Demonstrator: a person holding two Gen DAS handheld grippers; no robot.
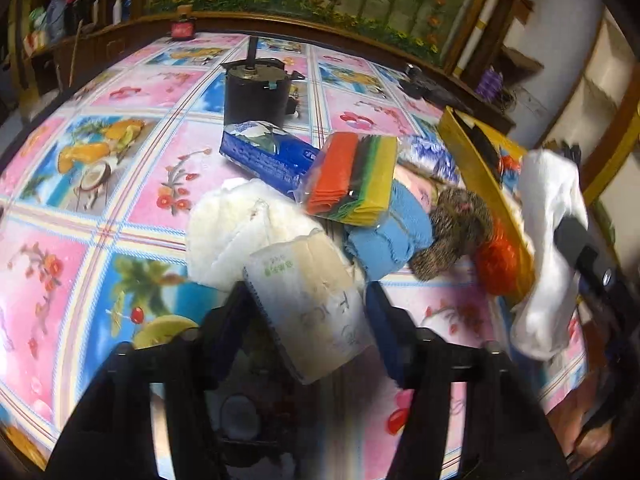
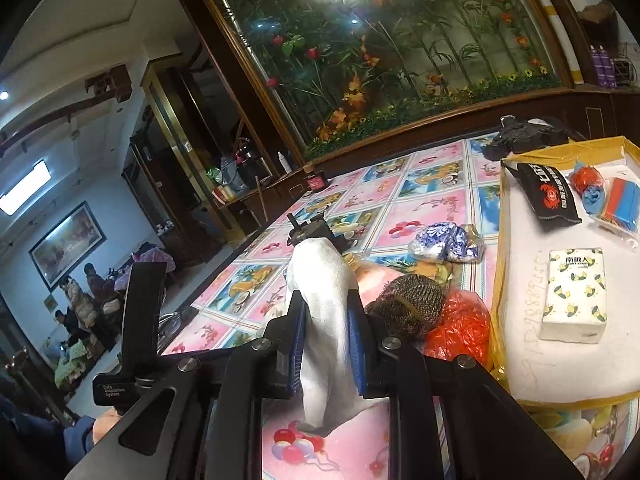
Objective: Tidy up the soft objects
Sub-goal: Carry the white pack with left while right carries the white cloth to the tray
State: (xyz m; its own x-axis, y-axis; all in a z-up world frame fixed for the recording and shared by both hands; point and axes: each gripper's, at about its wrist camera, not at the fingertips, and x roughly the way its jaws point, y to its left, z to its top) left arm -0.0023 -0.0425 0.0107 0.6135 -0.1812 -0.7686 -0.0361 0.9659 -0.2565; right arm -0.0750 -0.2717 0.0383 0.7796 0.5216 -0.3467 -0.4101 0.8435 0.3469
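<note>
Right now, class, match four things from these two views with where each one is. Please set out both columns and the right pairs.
Things:
1. white cloth
2. bee-print tissue pack
3. blue tissue pack
4. cream packet

Places:
A. inside the yellow-rimmed box
B. lying on the table
C. between the left tongs
D. clamped in the right tongs

Pairs: 1-D, 2-A, 3-B, 4-C

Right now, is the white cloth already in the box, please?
Not yet: white cloth hangs clamped in the right gripper, beside the box.
</note>
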